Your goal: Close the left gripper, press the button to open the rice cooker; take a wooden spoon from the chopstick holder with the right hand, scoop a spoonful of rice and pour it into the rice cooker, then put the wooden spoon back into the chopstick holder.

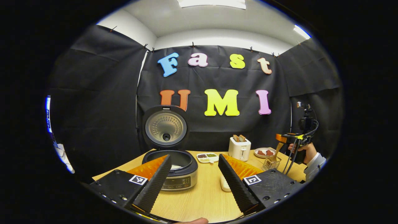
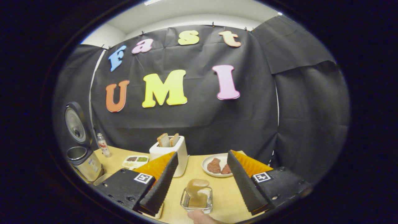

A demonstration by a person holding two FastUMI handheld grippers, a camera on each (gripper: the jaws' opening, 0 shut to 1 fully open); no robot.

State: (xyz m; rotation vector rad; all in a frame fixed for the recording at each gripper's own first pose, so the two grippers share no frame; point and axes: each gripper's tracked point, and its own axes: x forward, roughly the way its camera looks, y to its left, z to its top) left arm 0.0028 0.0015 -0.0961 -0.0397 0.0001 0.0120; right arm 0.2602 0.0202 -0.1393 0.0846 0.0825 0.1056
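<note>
Rice cooker first: the round black-and-silver rice cooker (image 1: 174, 169) sits on the light wooden table (image 1: 199, 199) with its domed lid (image 1: 165, 126) swung fully upright, the metal inner plate facing forward, and something white shows low in the dark pot. In the left gripper view the left gripper (image 1: 194, 179) hangs just in front of the cooker with its two fingers spread wide apart and nothing between them; one finger overlaps the cooker's near rim in the picture, though whether it touches cannot be told.

Farther right in that view stand a white toaster (image 1: 239, 148) with two slices of bread in its slots, a small white divided dish (image 1: 207, 157) of dark and green contents, and a white plate (image 1: 263, 152) of reddish-brown pieces. Beyond them a hand (image 1: 303, 152) with a pale sleeve holds the right gripper (image 1: 287, 138) above the square wire-mesh chopstick holder (image 1: 271, 163), from which the pale wooden spoon (image 1: 276, 152) sticks up, leaning.

In the right gripper view the right gripper's fingers stand well apart (nothing gripped), and the wire holder lies low between them with the spoon's broad rounded end rising out of it, apart from both fingers. The open cooker stands at the far left edge of the table, a small clear bottle (image 2: 103, 145) just beside it.
</note>
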